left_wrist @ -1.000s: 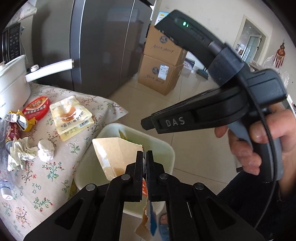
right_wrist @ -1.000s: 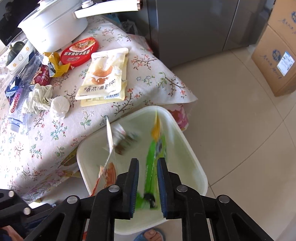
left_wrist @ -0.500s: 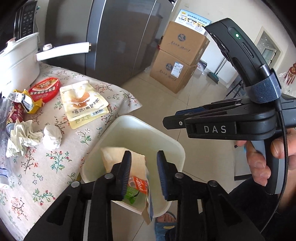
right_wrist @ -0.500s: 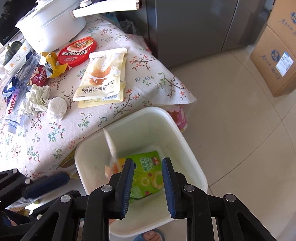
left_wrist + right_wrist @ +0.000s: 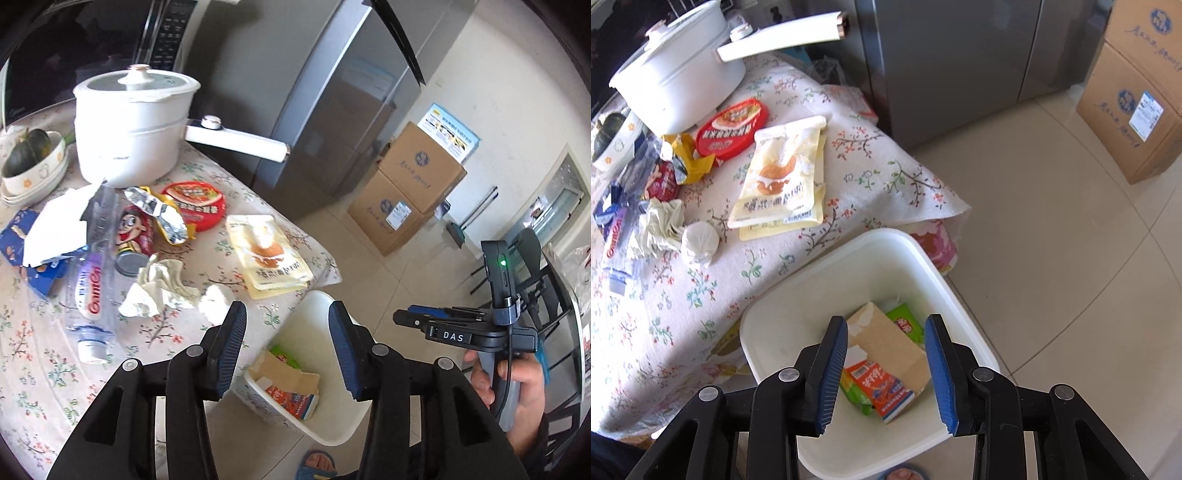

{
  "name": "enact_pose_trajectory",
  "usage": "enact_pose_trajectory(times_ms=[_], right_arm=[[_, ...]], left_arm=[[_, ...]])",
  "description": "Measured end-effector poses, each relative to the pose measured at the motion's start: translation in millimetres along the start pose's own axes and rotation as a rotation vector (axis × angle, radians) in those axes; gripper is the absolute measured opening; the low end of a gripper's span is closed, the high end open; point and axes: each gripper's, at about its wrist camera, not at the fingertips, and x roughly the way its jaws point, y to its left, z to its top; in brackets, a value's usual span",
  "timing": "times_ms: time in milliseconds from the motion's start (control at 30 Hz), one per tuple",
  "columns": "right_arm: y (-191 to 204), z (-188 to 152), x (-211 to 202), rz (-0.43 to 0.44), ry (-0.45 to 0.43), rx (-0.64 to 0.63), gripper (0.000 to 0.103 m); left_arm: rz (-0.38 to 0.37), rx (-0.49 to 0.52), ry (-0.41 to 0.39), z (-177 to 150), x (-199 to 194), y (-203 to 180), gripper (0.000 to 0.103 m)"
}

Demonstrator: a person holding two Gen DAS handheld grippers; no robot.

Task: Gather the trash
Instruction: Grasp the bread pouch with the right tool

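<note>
The floral-cloth table fills the left half of the right wrist view, and plenty of rubbish sits on it, so the job looks only part done. The white bin stands on the floor at the table's edge, at about 5 o'clock from the litter, and holds a brown card carton and a green wrapper at its bottom: those two are in.

On the cloth, a white pot stands at 12 o'clock, not trash by the look of it. Below it lie a clear bottle, yellow snack pouches, a red round lid, crumpled tissue and a small white wad, all well apart from the bin.

Both tools hang empty! The left gripper has just been opening, fingers apart, nothing between them. The right gripper, over the bin, has just been opening too, jaws apart and clear of the carton below.
</note>
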Motion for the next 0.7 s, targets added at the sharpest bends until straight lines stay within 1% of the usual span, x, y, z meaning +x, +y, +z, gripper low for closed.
enact_pose_trajectory(times_ms=[67,133,267,367,467,500,600,667,700], right_arm=[[1.4,1.8,-5.1,0.021,-0.022,0.013,0.04],[4.3,4.4,-8.5,0.047,-0.039,0.027,0.047],[10.2,13.1,-7.4,0.147,-0.048,0.085,0.054],[16.0,21.1,-0.1,0.202,-0.044,0.126,0.056],[19.5,32.0,14.6,0.236,-0.031,0.169,0.062],[19.4,36.0,22.4,0.256,-0.012,0.188,0.063],[20.3,48.6,51.0,0.317,0.056,0.257,0.063],[24.1,58.0,66.3,0.32,0.077,0.274,0.063],[26.7,63.1,70.2,0.313,0.073,0.263,0.063]], left_arm=[[0.041,-0.018,-0.013,2.4,-8.7,12.8,0.052],[0.078,-0.04,-0.019,3.9,-16.1,28.6,0.056],[0.149,-0.111,-0.022,4.7,-24.7,62.6,0.063],[0.185,-0.149,0.001,4.1,-21.9,83.4,0.065],[0.217,-0.176,0.028,0.9,-13.3,98.1,0.065],[0.219,-0.187,0.04,0.2,-9.7,101.2,0.065],[0.193,-0.217,0.071,-3.1,0.0,105.4,0.066],[0.184,-0.218,0.085,-4.6,7.0,101.9,0.066],[0.182,-0.21,0.089,-5.0,10.8,98.7,0.066]])
